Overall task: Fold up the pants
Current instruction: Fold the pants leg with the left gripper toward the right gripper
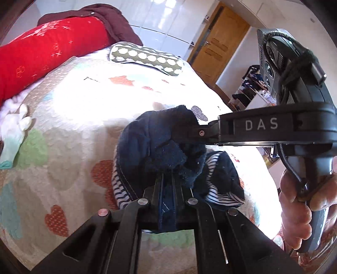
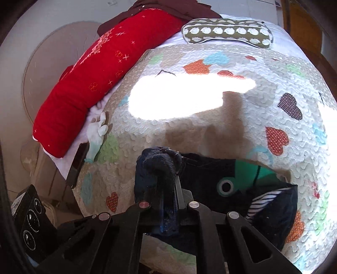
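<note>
The pants (image 1: 155, 143) are small, navy, with a blue-and-white striped lining, bunched above a quilted bedspread (image 1: 84, 109). My left gripper (image 1: 167, 177) is shut on a fold of the navy cloth. My right gripper (image 1: 195, 132) comes in from the right in the left wrist view and is clamped on the same bunch. In the right wrist view my right gripper (image 2: 168, 168) is shut on the pants (image 2: 210, 172), which spread to the right and show a green fish patch (image 2: 238, 179).
A red bolster (image 2: 94, 84) and a maroon garment (image 1: 109, 19) lie at the bed's far left. A green dotted pillow (image 2: 227, 31) is at the far end. A dark phone (image 2: 76, 164) and a white glove (image 2: 96, 134) sit at the left edge. A wooden door (image 1: 219, 46) stands behind.
</note>
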A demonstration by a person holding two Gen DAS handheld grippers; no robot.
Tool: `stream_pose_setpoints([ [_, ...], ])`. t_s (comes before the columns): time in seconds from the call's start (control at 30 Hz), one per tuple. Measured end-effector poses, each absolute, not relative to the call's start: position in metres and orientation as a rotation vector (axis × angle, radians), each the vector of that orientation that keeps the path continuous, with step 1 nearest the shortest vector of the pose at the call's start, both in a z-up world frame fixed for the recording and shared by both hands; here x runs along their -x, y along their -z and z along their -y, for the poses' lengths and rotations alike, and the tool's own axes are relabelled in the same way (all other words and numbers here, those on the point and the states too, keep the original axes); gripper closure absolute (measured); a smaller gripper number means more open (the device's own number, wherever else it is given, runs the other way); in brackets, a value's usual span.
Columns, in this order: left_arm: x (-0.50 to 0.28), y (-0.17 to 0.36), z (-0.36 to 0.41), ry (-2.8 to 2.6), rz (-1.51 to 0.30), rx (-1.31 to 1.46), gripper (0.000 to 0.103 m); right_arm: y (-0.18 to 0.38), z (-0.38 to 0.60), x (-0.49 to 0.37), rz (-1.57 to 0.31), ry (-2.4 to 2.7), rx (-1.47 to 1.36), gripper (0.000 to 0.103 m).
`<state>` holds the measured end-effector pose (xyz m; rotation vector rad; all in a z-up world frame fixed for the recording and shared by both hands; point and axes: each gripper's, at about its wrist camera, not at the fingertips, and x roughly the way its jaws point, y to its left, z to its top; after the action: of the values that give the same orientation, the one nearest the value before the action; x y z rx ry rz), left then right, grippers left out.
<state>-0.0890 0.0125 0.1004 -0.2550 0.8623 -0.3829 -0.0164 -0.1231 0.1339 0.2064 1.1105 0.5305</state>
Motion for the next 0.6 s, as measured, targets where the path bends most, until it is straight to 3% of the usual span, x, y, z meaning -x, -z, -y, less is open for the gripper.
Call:
stream_pose_setpoints([
  [0.23,0.085,-0.098,0.063,0.475,-0.91,0.159,0.096,-0.104,0.231,0.028,-1.089,-0.434,-0.429,0.101],
  [0.43,0.103,-0.098,0.063,0.526,-0.933,0.16,0.096,-0.097,0.253,0.041,-1.036,-0.5,-0.462,0.096],
  [0.47,0.107,-0.099,0.055,0.519,-0.933,0.17,0.096,-0.099,0.249,0.043,-1.025,-0.528,-0.464,0.084],
  [0.5,0.109,-0.1,0.046,0.509,-0.934,0.184,0.096,-0.099,0.245,0.043,-1.013,-0.55,-0.467,0.062],
  [0.53,0.11,-0.101,0.036,0.492,-0.933,0.199,0.095,-0.099,0.239,0.043,-1.003,-0.567,-0.472,0.051],
  [0.57,0.112,-0.102,0.026,0.465,-0.93,0.212,0.094,-0.097,0.232,0.041,-1.003,-0.578,-0.481,0.043],
  [0.6,0.112,-0.103,0.015,0.435,-0.925,0.228,0.091,-0.094,0.225,0.039,-1.017,-0.59,-0.492,0.043],
])
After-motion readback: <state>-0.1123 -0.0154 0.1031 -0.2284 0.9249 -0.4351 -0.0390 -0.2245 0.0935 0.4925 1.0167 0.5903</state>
